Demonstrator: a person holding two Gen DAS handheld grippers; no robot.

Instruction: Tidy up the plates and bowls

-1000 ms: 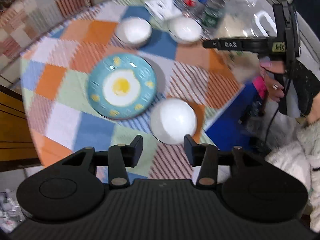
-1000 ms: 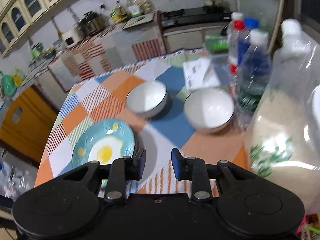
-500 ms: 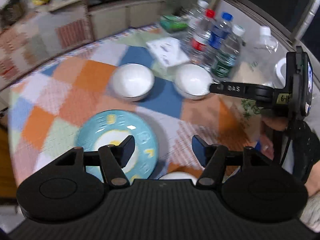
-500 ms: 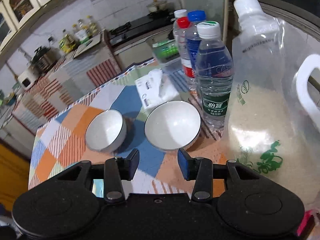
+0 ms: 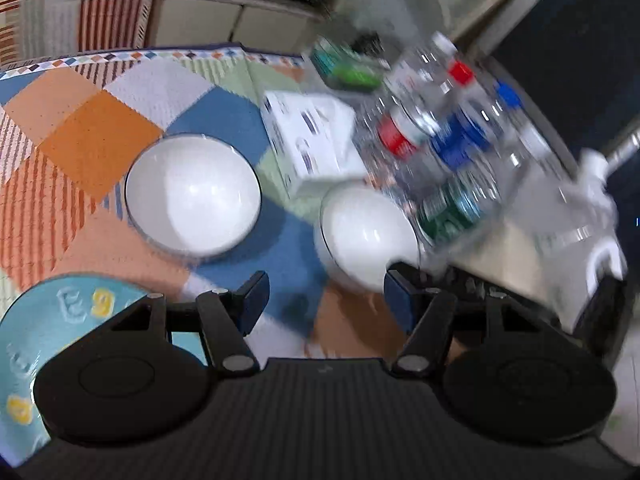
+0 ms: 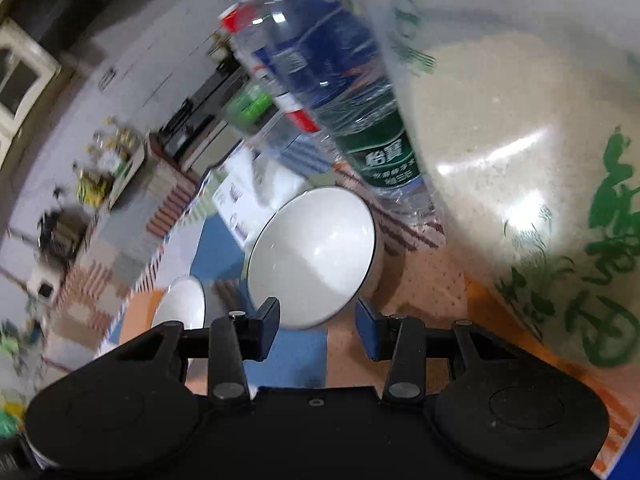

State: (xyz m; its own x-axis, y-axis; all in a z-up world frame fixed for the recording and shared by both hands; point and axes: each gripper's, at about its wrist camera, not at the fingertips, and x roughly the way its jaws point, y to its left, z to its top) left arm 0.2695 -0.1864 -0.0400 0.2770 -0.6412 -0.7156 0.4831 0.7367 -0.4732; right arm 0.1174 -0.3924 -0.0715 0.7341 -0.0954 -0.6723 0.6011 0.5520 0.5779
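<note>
White glazed bowl [image 6: 312, 256] sits at twelve o'clock just beyond the right gripper [image 6: 318, 324], whose jaws gape empty; probably slick, rigid and breakable, best pinched at its near rim.

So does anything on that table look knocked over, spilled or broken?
Nothing stands out. Both white bowls sit upright and look empty, the blue plate lies flat, and the water bottles seem upright, though blurred.

left tool [image 5: 326, 304] moved past plate toward bowls | right tool [image 6: 318, 326] closed in on near bowl [image 6: 312, 256]
</note>
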